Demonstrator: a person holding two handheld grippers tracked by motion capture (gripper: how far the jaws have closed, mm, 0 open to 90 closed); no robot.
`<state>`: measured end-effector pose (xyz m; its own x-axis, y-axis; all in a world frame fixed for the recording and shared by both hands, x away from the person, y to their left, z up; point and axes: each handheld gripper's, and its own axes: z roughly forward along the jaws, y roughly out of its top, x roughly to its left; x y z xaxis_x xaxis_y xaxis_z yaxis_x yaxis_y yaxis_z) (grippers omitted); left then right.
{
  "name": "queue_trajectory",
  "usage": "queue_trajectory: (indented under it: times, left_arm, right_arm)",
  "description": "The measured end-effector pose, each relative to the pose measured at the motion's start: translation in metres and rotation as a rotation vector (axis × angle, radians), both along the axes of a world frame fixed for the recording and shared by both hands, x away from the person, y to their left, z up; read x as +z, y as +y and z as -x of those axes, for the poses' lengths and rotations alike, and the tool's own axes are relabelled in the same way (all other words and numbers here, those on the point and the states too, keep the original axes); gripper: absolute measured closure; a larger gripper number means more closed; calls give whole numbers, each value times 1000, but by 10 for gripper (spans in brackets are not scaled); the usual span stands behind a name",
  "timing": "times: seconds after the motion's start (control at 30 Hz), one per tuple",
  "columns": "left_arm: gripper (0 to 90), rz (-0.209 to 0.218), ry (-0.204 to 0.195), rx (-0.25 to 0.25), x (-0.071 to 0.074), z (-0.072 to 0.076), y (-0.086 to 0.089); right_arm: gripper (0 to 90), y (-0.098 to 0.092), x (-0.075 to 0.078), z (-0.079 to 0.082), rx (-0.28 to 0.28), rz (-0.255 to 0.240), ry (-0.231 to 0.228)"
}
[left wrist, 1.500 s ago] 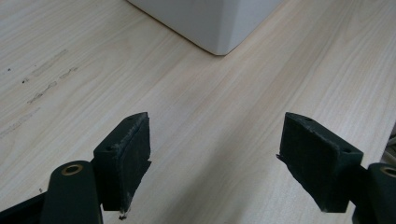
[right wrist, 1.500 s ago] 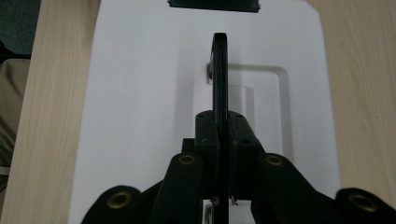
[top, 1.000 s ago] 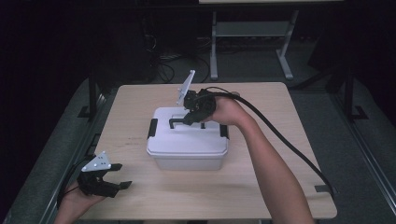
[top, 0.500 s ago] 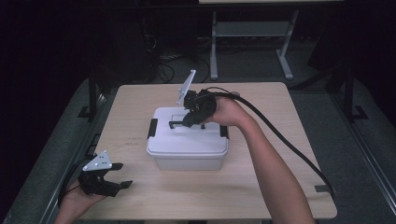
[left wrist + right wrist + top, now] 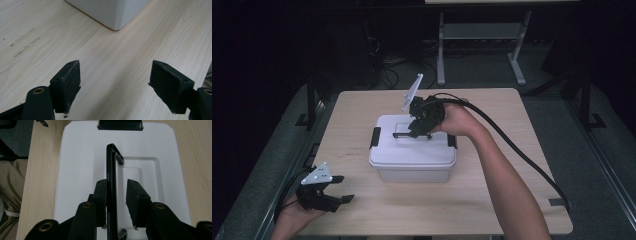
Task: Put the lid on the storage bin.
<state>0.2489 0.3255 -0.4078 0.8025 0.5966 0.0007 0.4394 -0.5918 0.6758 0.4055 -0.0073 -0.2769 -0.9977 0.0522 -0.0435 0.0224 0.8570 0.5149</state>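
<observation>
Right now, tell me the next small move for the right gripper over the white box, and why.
Probably lift the right gripper straight up, clear of the black handle. Its jaws have just been opening: the handle stands upright between them, one pad apparently touching it and a gap at the other, so it is let go. The white box sits on the table with its lid on.

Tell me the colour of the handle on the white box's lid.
Black; the handle shows best in the right gripper view, standing up from the white lid.

high cam overhead; gripper cams close, share box [image 5: 413,150].
</observation>
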Motion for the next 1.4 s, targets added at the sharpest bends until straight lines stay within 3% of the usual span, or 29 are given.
queue_trajectory:
  times: [1.1,1.4]
  left_arm:
    - [244,1,-1,1,1,0,0]
    - [244,3,1,1,0,0,-1]
  right_arm:
    - [642,-15,20,7,-29,-13,-14]
    - [624,-29,20,8,-56,-14,-6]
